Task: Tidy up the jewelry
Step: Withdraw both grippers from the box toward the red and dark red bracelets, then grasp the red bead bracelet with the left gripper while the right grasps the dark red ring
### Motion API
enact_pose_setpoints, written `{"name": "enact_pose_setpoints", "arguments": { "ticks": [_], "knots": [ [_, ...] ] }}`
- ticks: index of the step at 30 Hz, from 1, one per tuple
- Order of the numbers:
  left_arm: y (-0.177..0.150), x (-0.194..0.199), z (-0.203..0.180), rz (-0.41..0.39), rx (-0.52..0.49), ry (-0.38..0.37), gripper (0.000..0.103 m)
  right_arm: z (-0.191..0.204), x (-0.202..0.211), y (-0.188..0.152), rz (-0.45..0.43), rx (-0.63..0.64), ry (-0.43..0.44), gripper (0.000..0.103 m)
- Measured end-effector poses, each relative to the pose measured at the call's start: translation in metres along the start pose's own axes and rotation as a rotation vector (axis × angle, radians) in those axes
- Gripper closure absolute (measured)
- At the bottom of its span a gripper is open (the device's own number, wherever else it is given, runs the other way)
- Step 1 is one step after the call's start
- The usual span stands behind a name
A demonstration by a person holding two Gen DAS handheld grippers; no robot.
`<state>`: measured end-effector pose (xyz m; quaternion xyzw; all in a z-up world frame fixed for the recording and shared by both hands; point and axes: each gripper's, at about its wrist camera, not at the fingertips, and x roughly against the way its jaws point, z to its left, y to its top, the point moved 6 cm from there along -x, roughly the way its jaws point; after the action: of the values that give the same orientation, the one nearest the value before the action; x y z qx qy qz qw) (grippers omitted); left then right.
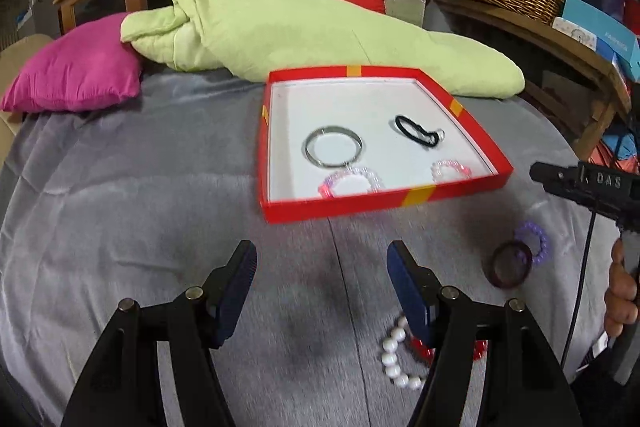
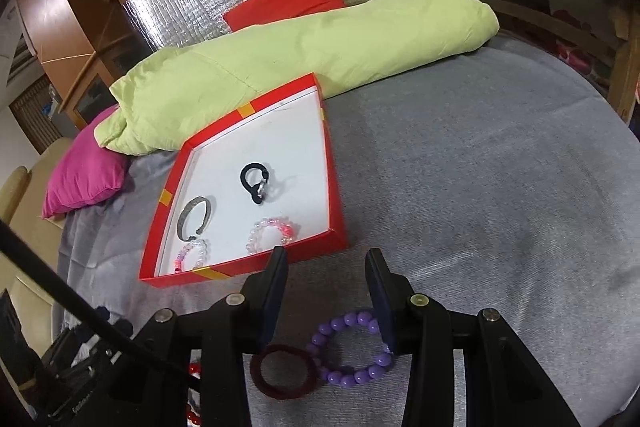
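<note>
fingers: your left gripper [image 1: 322, 269] gapes wide, empty; your right gripper [image 2: 326, 273] narrower, empty, purple bracelet [image 2: 352, 349] at six o'clock.

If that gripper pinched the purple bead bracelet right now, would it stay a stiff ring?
Probably not. The purple bead bracelet is separate round beads on a string, so it would likely sag. The beads look glossy, so they may slip between the pads. It seems light.

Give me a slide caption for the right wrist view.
Open right gripper above purple bead bracelet and maroon hair tie, near red jewelry box.
</note>
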<state>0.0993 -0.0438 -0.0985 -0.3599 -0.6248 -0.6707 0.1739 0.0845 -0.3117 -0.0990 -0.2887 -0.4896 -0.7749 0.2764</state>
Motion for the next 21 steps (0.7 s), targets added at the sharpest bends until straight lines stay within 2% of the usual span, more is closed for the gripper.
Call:
{"name": "enact_pose_setpoints", "arguments": {
  "ticks": [8, 15, 21],
  "knots": [
    [-0.02, -0.002, -0.016, 0.043, -0.052, -0.021, 0.034, -0.004, 0.003, -0.007, 0.037, 0.016, 0.013, 0.06],
    [-0.025, -0.009, -0.035, 0.062, -0.121, -0.055, 0.034, 0.012, -0.002, -0.033, 0.165, 0.063, 0.127, 0.06],
    [-0.03, -0.017, -0.047, 0.087, -0.156, -0.092, 0.034, 0.022, -0.012, -0.048, 0.218, 0.173, 0.063, 0.061]
  ]
}}
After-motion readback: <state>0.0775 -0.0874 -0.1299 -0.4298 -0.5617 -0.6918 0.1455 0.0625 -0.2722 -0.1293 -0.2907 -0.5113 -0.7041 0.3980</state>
